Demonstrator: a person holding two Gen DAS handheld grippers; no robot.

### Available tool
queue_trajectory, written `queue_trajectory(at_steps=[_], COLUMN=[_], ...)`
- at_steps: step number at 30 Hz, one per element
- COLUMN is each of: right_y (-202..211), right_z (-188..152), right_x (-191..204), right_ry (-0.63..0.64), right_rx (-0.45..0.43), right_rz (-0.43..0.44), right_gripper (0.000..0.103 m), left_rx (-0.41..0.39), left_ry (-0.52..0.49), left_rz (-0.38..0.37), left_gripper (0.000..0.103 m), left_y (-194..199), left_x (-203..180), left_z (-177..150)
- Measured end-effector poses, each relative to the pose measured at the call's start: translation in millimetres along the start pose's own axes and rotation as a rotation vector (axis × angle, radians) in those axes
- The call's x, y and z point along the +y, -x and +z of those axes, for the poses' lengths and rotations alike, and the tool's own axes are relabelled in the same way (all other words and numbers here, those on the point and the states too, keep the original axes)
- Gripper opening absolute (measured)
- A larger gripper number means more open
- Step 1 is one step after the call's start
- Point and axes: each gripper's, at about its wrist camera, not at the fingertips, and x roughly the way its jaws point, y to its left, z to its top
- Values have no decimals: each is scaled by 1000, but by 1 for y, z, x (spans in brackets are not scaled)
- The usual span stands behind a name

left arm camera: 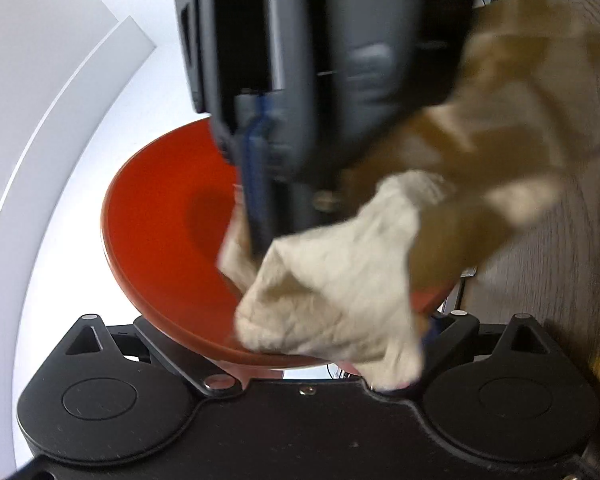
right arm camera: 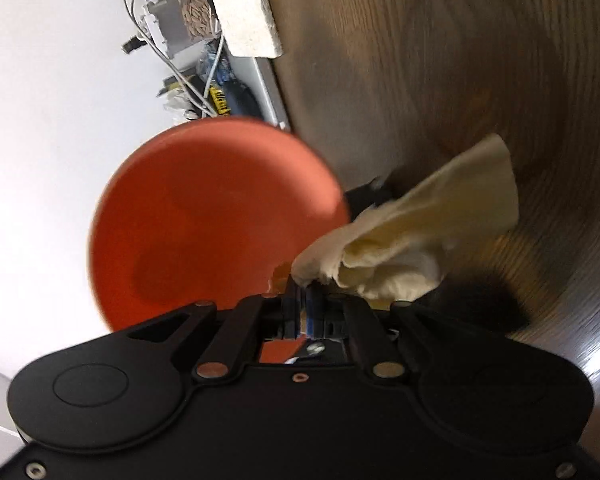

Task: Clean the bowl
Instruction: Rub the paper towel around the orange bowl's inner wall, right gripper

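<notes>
Clearly the red bowl [left arm camera: 160,232] is held tilted in the air by the left claw [left arm camera: 384,344], which is closed on its rim at the lower middle of the left wrist view. The right claw [right arm camera: 304,292] is fully closed on a cream cloth [right arm camera: 412,232] and presses it inside the bowl. A strong push could twist the bowl from the rim grip, and it could fall on the wooden table [right arm camera: 440,60]. The loose cloth could also slip out.

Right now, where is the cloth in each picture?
Left wrist view: the cloth is lower middle, draped over the near rim of the red bowl.
Right wrist view: the cloth is right of centre, pinched at the right gripper.
Shared landmark: the red bowl.
</notes>
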Motion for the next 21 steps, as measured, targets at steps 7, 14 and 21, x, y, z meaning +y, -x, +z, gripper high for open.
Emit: queue_trajectory(at_steps=[7,14,21], right_y=[9,25,35], right_z=[-2,17,5], right_x=[33,24,-10], right_ry=[45,34,32], right_rx=[-78,-185,-151], right_rz=[168,137,24], right_gripper=[5,5,5], left_rx=[0,0,0], left_ry=[0,0,0], left_rz=[0,0,0], left_gripper=[95,95,95], left_y=[0,0,0], left_x=[0,0,0], left_z=[0,0,0])
